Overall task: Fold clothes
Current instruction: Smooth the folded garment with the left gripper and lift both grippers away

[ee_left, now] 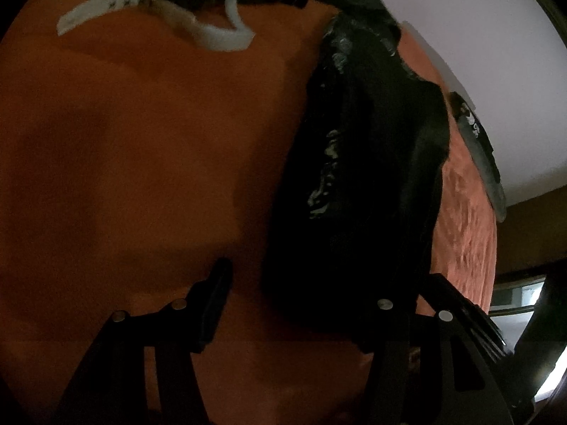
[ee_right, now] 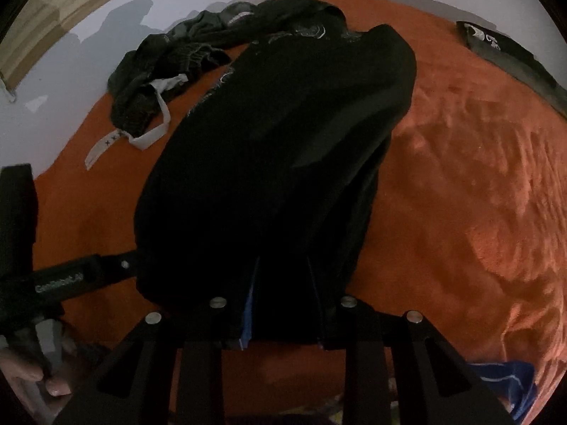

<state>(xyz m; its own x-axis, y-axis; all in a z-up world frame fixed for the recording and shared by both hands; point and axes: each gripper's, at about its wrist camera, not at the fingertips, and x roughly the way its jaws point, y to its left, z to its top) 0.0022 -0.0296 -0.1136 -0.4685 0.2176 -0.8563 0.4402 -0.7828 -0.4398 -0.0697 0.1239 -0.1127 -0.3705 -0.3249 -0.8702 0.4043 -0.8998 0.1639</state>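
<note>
A black garment with pale print (ee_right: 276, 148) lies lengthwise on an orange blanket (ee_right: 460, 194). My right gripper (ee_right: 283, 294) has its fingers around the garment's near edge, with cloth bunched between them. In the left wrist view the same garment (ee_left: 361, 184) lies to the right, over the right finger. My left gripper (ee_left: 319, 283) is open, its left finger (ee_left: 216, 290) on bare blanket (ee_left: 141, 159). The left gripper also shows in the right wrist view (ee_right: 71, 276) at the garment's left edge.
A heap of dark clothes with a white strap (ee_right: 170, 71) lies at the blanket's far left; it also shows in the left wrist view (ee_left: 212, 28). A folded dark item (ee_right: 510, 60) lies far right. Blue cloth (ee_right: 506, 382) sits near right. A white wall stands behind.
</note>
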